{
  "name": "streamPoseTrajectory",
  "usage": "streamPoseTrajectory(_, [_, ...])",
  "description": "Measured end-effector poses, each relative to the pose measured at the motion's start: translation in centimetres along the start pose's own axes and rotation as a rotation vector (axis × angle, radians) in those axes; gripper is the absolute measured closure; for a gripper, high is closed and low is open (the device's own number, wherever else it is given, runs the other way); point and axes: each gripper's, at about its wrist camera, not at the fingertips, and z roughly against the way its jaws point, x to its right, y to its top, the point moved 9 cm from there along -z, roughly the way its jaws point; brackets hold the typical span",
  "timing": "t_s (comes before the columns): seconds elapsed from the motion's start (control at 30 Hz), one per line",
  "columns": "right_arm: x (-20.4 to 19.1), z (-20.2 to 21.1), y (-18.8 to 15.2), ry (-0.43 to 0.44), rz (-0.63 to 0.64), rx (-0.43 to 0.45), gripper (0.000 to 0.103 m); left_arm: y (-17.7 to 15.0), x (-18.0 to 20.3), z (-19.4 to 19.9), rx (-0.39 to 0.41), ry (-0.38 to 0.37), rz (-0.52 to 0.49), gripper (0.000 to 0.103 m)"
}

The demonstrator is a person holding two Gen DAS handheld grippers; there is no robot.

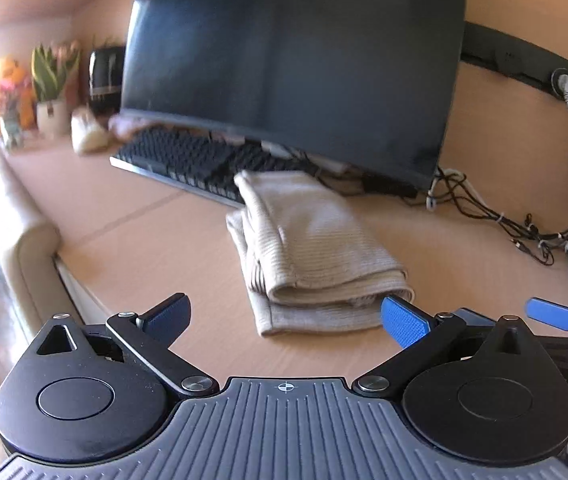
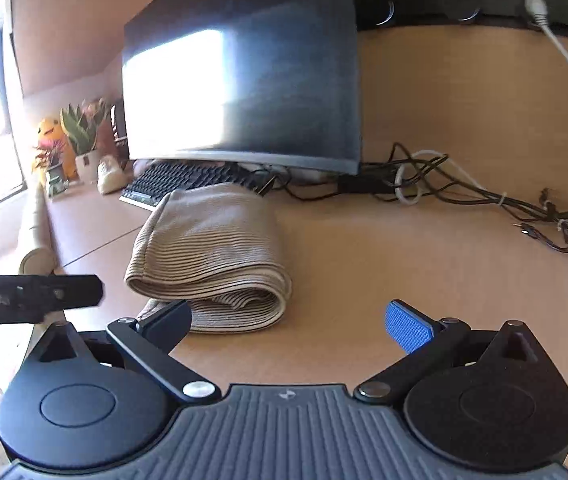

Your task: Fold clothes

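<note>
Jaws stand wide apart on both tools, with nothing between them. The left gripper (image 1: 286,316) sits low over the light wooden surface (image 1: 143,248), and the right gripper (image 2: 288,320) does the same a little to its side; in the left wrist view a blue pad of the right tool shows at the far right edge, and in the right wrist view the black body of the left tool crosses the left edge, so the two are held close together, side by side.

The task's thing, a beige ribbed knit garment (image 1: 308,248), lies on the surface already doubled over into a thick, layered bundle, its stacked edges facing the tools. Its long axis runs away from the jaws toward the black keyboard (image 1: 187,160) and the dark curved monitor (image 1: 292,72), with the far end resting on or just against the keyboard's edge.

From the left tool the bundle lies straight ahead, its near end just beyond the right-hand blue pad. From the right tool (image 2: 219,256) it lies ahead and to the left, its near end just past the dark left finger. The left tool is the better centred on it.

Such a bundle would suit either a garment fully folded and let go, or one with a further fold to come; the pictures do not settle which.
</note>
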Motion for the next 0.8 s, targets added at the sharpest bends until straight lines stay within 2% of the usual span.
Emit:
streamPoseTrajectory(0.1, [0.8, 0.9, 0.3, -0.008, -0.021, 0.024, 0.0, -0.2, 0.0, 0.2, 0.01, 0.016, -0.003, 0.0])
streamPoseTrajectory(0.23, [0.1, 1.2, 0.1, 0.009, 0.015, 0.021, 0.0, -0.6, -0.1, 0.3, 0.003, 0.015, 0.031, 0.0])
streamPoseTrajectory(0.53, [-1.5, 1.9, -0.3, 0.046, 0.096, 0.015, 0.0, -1.0, 0.4, 0.7, -0.008, 0.036, 0.024, 0.0])
streamPoseTrajectory(0.63, [-1.3, 2.0, -0.4, 0.037, 0.098, 0.016, 0.0, -1.2, 0.5, 0.2, -0.046, 0.058, 0.013, 0.0])
streamPoseTrajectory(0.8, [0.2, 1.8, -0.5, -0.001, 0.046, 0.01, 0.0, -1.3, 0.9, 0.1, -0.05, 0.048, 0.009, 0.0])
